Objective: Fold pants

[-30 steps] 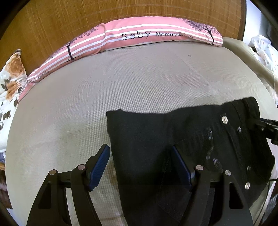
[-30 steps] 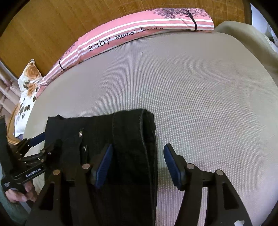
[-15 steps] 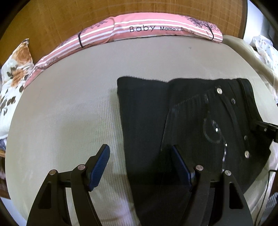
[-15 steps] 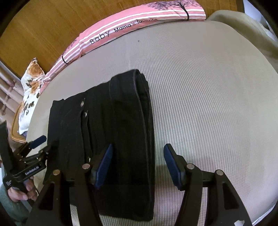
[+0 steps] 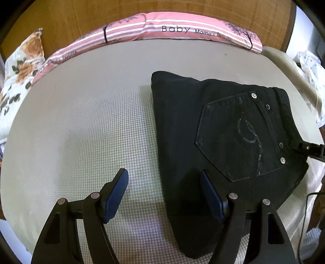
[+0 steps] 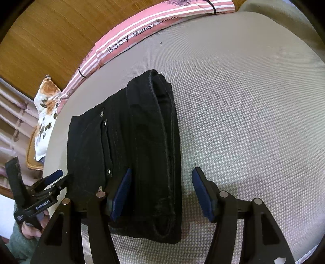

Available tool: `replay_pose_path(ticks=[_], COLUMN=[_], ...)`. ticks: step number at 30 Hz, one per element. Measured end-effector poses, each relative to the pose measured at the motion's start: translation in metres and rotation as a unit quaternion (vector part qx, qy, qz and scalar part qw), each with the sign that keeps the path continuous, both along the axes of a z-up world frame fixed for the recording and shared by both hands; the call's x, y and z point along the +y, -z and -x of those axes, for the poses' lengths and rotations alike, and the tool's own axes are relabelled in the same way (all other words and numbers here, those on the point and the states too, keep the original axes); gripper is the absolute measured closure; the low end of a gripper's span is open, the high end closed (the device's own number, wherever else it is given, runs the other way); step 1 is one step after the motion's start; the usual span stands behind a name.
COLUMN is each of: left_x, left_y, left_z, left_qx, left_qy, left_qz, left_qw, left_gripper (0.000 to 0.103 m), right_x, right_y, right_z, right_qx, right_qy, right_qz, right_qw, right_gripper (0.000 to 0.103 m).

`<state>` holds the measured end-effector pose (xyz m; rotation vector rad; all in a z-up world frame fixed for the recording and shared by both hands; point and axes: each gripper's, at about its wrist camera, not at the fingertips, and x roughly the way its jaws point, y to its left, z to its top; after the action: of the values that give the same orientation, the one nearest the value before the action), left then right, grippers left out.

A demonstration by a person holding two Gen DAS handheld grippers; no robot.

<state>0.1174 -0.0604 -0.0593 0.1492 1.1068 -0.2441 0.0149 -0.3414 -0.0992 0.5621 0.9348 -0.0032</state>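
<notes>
beige mattress [image 5: 85,126] | wood headboard [image 5: 81,18] | pink striped pillow [image 5: 182,30] | black folded pants [image 5: 223,126]

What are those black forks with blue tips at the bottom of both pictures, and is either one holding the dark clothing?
Those are hand-held grippers, each carried by a person, with a camera looking along its two fingers. One picture comes from the left gripper, the other from the right gripper. On the pale mattress lie folded black pants, back pocket up. Beyond is a pink striped pillow. Both grippers are open above the pants, and neither holds anything.
</notes>
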Motion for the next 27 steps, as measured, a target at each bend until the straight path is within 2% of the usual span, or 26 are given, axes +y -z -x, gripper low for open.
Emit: replay_pose_path(ticks=[6,10,16,18,19,20,26,27], left_x=[0.009,0.016,0.025,0.028,0.029,0.031,0.030,0.030], left_y=[0.008,0.014,0.014,0.013,0.013,0.013,0.014,0.015], left_z=[-0.008,-0.016,-0.022,-0.022,-0.022,-0.022,-0.027,-0.029], left_qx=[0.027,0.049,0.066,0.075,0.083,0.091,0.133,0.144], left_qy=[-0.012,-0.018,-0.015,-0.011,-0.009,-0.007,-0.004,-0.006], left_qz=[0.032,0.068,0.103,0.114,0.127,0.141,0.204,0.222], left_qw=[0.9990,0.9963,0.9924,0.9906,0.9884,0.9857,0.9699,0.9644], left_gripper=[0.029,0.029,0.029,0.029,0.029,0.029,0.029,0.029], right_x=[-0.007,-0.013,-0.024,-0.027,-0.028,-0.029,-0.037,-0.038], right_y=[0.001,0.003,0.009,0.011,0.012,0.013,0.019,0.020], right_z=[-0.001,0.001,-0.001,-0.004,-0.004,-0.006,-0.018,-0.019], right_qx=[-0.001,-0.008,-0.014,-0.014,-0.014,-0.013,-0.019,-0.019], right_qy=[-0.024,-0.044,-0.070,-0.073,-0.072,-0.072,-0.072,-0.072], right_qz=[-0.022,-0.045,-0.111,-0.126,-0.130,-0.131,-0.173,-0.180], right_qw=[0.999,0.998,0.991,0.989,0.989,0.989,0.982,0.981], right_gripper=[0.043,0.040,0.040,0.044,0.051,0.054,0.057,0.057])
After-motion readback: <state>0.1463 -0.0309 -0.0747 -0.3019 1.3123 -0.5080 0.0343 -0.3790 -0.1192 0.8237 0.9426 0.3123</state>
